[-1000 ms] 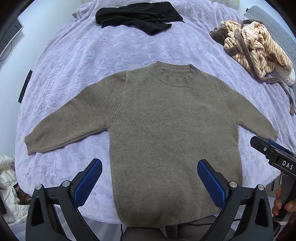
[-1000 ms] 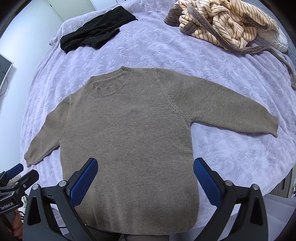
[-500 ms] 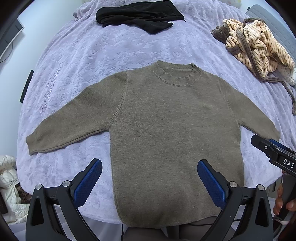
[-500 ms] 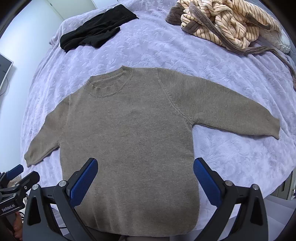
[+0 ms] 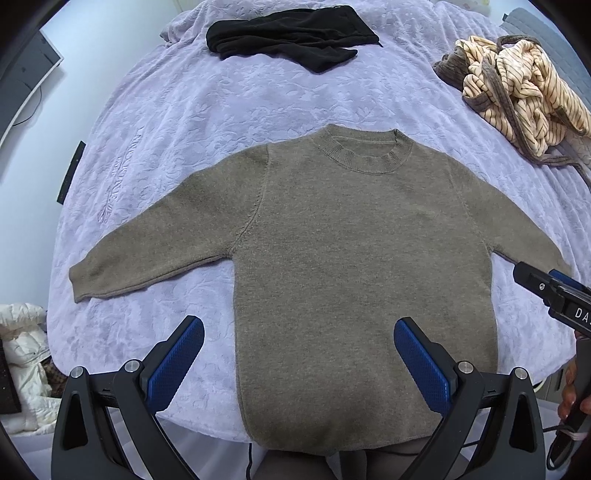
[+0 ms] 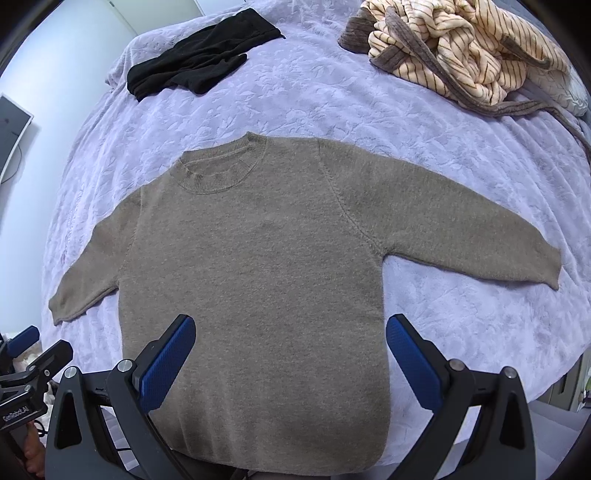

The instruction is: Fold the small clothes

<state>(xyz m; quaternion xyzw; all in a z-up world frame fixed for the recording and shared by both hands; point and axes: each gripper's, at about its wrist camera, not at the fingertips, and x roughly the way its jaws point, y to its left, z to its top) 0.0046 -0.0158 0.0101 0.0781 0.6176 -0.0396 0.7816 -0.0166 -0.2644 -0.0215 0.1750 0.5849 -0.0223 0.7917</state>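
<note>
A small olive-brown knit sweater lies flat and face up on the lilac bedspread, sleeves spread out to both sides, neck away from me, hem hanging over the near edge. My left gripper hovers open above the lower left part of the body, blue pads wide apart and empty. My right gripper is open too, over the lower middle of the sweater. The right gripper's tip also shows at the right edge of the left wrist view.
A black garment lies crumpled at the far side of the bed. A cream striped robe is heaped at the far right. White clothing sits on the floor at left.
Both grippers have drifted slightly back and up, so the sweater sits a little lower in each view. The sweater itself has not moved and both grippers stay open.
</note>
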